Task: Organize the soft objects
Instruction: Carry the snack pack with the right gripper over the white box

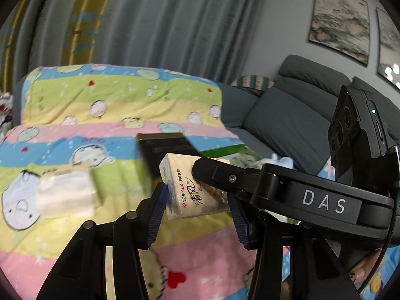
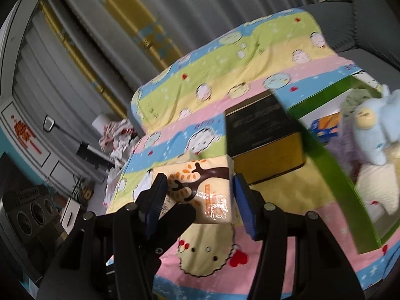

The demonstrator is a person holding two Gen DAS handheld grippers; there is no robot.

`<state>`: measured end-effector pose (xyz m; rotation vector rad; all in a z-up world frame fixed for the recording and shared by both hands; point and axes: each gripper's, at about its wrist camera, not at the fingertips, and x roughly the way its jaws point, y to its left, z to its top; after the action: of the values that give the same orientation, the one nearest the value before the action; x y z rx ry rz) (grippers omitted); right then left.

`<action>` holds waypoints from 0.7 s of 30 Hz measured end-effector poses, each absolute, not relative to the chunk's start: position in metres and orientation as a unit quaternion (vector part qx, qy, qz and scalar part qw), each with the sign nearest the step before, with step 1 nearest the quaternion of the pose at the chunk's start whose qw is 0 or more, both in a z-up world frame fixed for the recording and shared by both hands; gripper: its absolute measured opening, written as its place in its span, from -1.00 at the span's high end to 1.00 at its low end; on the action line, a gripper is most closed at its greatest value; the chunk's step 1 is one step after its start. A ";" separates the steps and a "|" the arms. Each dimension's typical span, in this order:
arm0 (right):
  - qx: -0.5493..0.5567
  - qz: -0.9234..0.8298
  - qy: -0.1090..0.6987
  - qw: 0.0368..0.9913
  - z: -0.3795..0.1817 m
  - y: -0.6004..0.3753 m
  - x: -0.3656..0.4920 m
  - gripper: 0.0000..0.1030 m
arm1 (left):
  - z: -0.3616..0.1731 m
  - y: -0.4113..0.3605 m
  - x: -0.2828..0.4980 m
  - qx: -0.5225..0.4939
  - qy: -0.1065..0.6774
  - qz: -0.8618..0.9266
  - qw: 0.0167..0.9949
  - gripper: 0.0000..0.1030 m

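From my left wrist camera, my left jaws [image 1: 197,206] grip a soft tissue pack [image 1: 195,187] printed with red and black lettering, its two sides pressed by the blue ribbed pads [image 1: 157,215]. My right gripper [image 1: 207,170], a black arm marked DAS, reaches in from the right and its tip rests on the top of the same pack. Below lies a striped cartoon blanket [image 1: 100,115] in pink, blue, green and yellow. A loose white tissue bundle [image 1: 66,192] sits on it to the left. Just beyond the pack is a dark box [image 1: 167,147], with the edge of a green bin [image 1: 225,151] to its right. A grey sofa [image 1: 287,115] stands far right, under framed paintings [image 1: 340,22].

From my right wrist camera, the pack, here showing a brown tree with orange leaves, sits between my right jaws. The left pad touches it; the right pad looks a touch clear, though blur makes this uncertain. The dark box with yellow sides lies just beyond. To its right the green bin holds a pale blue plush toy [image 2: 377,130].
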<state>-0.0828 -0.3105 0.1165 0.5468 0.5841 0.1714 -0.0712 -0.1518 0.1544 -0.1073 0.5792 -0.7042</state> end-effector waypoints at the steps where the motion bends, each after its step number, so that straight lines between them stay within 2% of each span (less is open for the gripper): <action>1: 0.271 0.079 0.281 0.917 0.117 -0.316 -0.085 -0.05 | 0.156 -0.159 -0.071 -0.048 0.276 -0.346 0.895 0.04; 12: 0.323 0.021 0.236 0.916 0.113 -0.391 -0.112 -0.05 | 0.158 -0.237 -0.075 -0.015 0.258 -0.404 0.877 0.04; 21: 0.377 -0.016 0.219 0.900 0.098 -0.438 -0.128 -0.05 | 0.148 -0.286 -0.070 -0.014 0.282 -0.449 0.848 0.04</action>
<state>-0.1279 -0.4384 0.0978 0.7796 0.4523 -0.0337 -0.0698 -0.2860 0.1475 -0.0294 0.5950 -0.9461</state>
